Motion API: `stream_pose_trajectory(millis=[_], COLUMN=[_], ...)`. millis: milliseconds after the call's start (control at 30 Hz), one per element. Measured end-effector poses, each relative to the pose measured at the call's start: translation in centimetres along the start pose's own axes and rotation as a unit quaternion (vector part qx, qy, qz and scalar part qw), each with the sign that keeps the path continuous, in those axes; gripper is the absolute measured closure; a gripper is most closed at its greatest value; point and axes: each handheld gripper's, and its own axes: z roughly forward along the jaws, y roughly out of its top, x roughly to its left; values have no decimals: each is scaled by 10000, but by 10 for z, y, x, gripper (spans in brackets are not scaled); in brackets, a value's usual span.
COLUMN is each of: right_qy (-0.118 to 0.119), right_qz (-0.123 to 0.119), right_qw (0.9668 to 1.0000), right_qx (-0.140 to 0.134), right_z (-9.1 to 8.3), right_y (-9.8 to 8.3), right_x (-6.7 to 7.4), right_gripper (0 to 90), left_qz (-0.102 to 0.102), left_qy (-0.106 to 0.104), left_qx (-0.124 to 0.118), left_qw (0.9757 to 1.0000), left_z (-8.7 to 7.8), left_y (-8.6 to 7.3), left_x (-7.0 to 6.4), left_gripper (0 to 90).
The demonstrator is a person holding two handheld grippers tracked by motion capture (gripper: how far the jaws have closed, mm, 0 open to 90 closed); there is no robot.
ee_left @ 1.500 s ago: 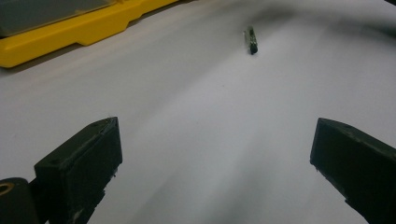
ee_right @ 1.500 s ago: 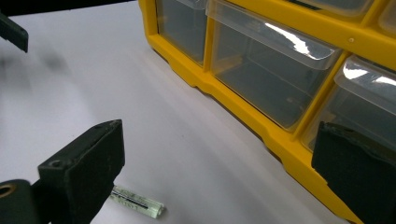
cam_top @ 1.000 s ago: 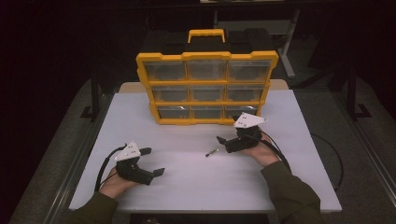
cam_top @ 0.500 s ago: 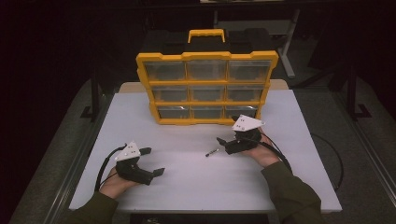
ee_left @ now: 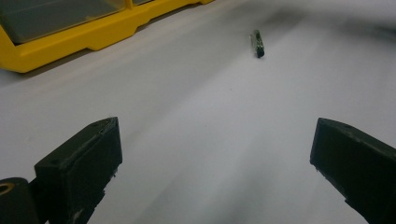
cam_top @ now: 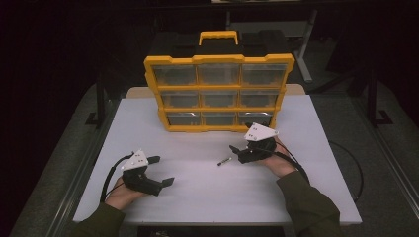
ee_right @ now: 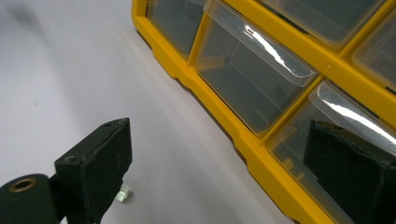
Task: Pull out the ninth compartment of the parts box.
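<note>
Right tool (cam_top: 236, 150), jaws wide and empty though just closing slightly, should reach toward nine o'clock, straddle the small bit (cam_top: 225, 161) on the surface (cam_top: 207, 187), then pinch squarely. Left tool (cam_top: 160, 171) gapes empty.

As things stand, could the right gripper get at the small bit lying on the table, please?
Probably yes: the right gripper is open, the bit lies just off its jaws on bare table, nothing between.

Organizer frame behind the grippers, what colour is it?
Yellow, with clear drawers; the organizer frame shows best in the high view.
</note>
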Motion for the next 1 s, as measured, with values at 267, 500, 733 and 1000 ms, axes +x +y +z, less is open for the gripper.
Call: stream_pose_trajectory(millis=[267, 500, 733, 1000], right_qy=[-204, -401, -473, -551], right_qz=[-218, -573, -710, -785], right_qw=[9995, 9975, 9963, 9954], right_qx=[-55, -64, -57, -53], right_z=[-2, -2, -3, -3], right_y=[2, 6, 7, 8], right_x=[4, 7, 11, 12], right_gripper=[68, 67, 66, 66], left_qz=[26, 1, 25, 52], left_qy=[12, 9, 6, 19], left_qx=[24, -14, -1, 24], left_qw=[10000, 10000, 10000, 10000], left_z=[-1, -1, -1, -1], left_y=[0, 0, 0, 0], left_x=[1, 0, 0, 1], left_gripper=[15, 15, 15, 16])
